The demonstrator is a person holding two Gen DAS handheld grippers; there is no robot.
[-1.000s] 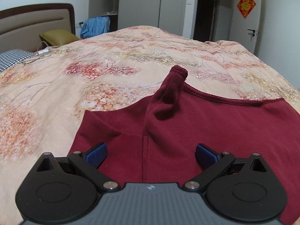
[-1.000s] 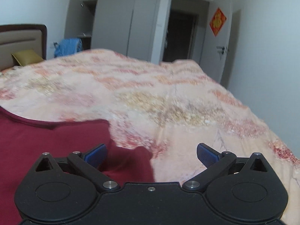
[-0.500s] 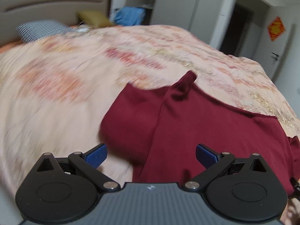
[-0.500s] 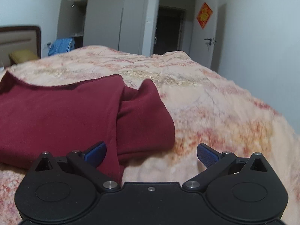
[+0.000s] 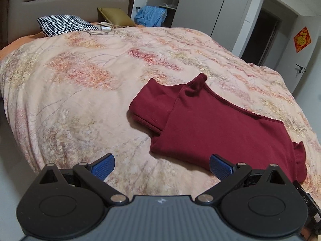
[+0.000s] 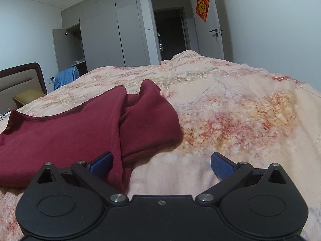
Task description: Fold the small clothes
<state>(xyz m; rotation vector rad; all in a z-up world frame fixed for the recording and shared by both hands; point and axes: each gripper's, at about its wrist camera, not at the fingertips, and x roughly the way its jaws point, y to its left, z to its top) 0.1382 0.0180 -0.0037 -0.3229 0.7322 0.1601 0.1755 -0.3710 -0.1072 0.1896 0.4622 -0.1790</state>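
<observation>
The dark red top (image 5: pixel 218 124) lies flat on the floral bedspread (image 5: pixel 80 84), partly folded, with one sleeve tucked under at its left end and another bunched at its right end (image 6: pixel 148 118). Its long axis runs left to right across the bed, roughly parallel to the near edge, with the trimmed hem or neckline along the far side.

Left gripper (image 5: pixel 161 165) hangs back off the near side, jaws spread wide and empty; the garment sits ahead and to its right, with only the right blue pad over the near edge of the cloth. Right gripper (image 6: pixel 161 164) is closer in and lower, jaws also wide apart with nothing held; the garment lies ahead and to its left, and the folded right end runs down between its fingers, close to the left pad.

So the right hand looks nearer to a grasp, at that near right corner. The left would have to shift right and forward for the near left corner. Both tools point across the bed, level, tilted slightly down. Far off: houndstooth pillow (image 5: pixel 64 25), headboard (image 5: pixel 68 2), wardrobe (image 6: pixel 112 32).
</observation>
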